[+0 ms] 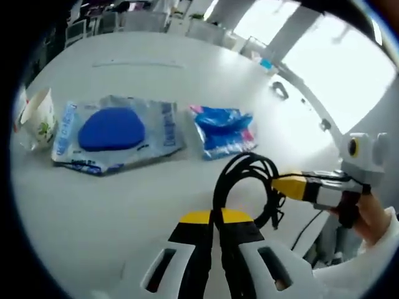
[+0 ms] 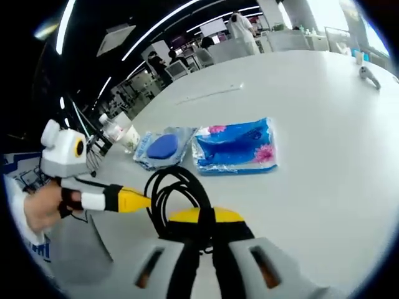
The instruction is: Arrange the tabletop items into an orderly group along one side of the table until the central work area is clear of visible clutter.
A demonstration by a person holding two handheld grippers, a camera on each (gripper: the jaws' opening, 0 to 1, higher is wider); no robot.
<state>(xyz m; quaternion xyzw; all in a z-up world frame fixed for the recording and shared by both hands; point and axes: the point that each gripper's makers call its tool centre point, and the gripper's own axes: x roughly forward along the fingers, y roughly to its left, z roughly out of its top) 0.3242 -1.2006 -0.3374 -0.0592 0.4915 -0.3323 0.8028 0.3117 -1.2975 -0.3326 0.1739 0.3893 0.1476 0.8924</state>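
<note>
Cable (image 1: 246, 180) pinched by both hand-held grippers; cup (image 1: 38, 118) clear in left gripper view.

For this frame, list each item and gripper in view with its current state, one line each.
black cable: coiled in loops, pinched by both grippers.
left gripper: shut on the cable.
right gripper: shut on the cable.
clear bag with the round blue item: lying flat on the table, untouched.
blue flowered packet: lying flat beside that bag, untouched.
paper cup: tipped over, mouth facing sideways.
white table: items not yet grouped along one side.
</note>
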